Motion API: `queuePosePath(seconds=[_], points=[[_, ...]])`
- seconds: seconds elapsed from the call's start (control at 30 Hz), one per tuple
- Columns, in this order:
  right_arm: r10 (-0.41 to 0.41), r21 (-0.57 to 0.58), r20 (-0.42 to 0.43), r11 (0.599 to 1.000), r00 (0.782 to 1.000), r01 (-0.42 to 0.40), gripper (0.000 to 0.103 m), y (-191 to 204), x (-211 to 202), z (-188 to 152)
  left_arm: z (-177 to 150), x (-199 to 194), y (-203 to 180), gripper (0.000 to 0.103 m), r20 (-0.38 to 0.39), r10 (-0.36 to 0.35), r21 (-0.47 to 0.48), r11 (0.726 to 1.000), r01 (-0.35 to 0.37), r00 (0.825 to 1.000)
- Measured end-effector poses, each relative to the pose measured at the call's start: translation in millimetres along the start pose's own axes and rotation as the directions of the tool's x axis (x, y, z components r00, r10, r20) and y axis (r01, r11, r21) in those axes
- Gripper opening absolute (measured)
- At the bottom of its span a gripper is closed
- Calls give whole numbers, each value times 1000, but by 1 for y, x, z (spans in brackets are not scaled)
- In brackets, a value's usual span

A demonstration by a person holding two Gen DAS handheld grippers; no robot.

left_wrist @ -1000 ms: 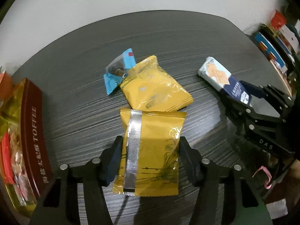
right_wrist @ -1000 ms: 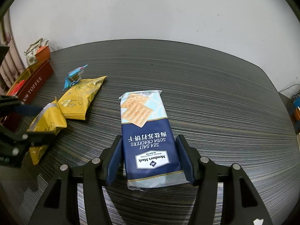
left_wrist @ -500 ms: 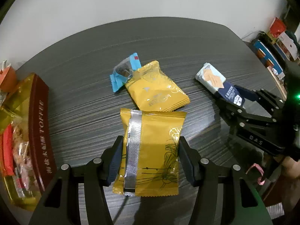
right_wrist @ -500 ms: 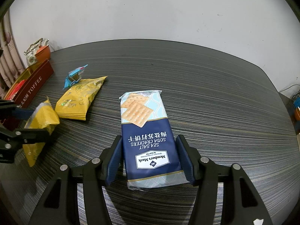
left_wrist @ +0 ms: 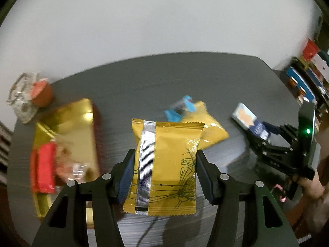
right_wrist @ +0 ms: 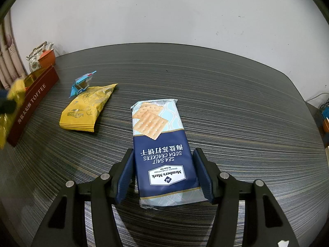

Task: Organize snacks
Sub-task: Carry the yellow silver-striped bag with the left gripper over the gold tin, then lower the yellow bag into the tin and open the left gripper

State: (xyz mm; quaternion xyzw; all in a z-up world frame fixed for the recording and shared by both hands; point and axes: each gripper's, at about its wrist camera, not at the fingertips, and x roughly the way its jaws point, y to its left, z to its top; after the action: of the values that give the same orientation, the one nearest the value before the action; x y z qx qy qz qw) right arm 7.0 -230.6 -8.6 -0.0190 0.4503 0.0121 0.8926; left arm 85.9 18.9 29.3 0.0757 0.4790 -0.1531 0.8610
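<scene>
Grippers both pinch snacks: left gripper point(left_wrist: 164, 173) lifts a yellow packet point(left_wrist: 164, 164) near the toffee box point(right_wrist: 33, 103); right gripper point(right_wrist: 163, 175) clamps the cracker pack point(right_wrist: 160, 144) on the table point(right_wrist: 226, 103), second yellow packet point(right_wrist: 86, 109) and blue candy point(right_wrist: 82, 82) alongside.

Left wrist view smears with motion blur, glare flaring on the gold tray point(left_wrist: 82, 115). Right wrist view sharp, evenly lit, fisheye corners dark.
</scene>
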Motion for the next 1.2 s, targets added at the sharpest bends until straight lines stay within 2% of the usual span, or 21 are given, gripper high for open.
queuePosePath(seconds=[0.2, 0.43, 0.8, 0.93, 1.03, 1.2], points=[[-2, -2, 0, 1000, 1000, 2, 55, 4, 2, 0, 5, -14, 53, 57, 22, 74, -84, 994, -72, 997], [-3, -3, 0, 1000, 1000, 3, 55, 4, 2, 0, 6, -23, 114, 57, 20, 161, -179, 972, -155, 987], [-3, -3, 0, 1000, 1000, 3, 55, 4, 2, -1, 14, -3, 187, 57, -72, 231, -289, 926, -242, 970], [-5, -4, -1, 1000, 1000, 5, 55, 4, 3, -1, 20, 13, 209, 57, -116, 222, -314, 917, -248, 968], [-6, -4, -1, 1000, 1000, 6, 55, 4, 3, -1, 25, 27, 219, 57, -142, 246, -311, 908, -279, 959], [-6, -4, -1, 1000, 1000, 6, 55, 5, 3, 0, 28, 49, 231, 57, -193, 240, -318, 902, -292, 951]])
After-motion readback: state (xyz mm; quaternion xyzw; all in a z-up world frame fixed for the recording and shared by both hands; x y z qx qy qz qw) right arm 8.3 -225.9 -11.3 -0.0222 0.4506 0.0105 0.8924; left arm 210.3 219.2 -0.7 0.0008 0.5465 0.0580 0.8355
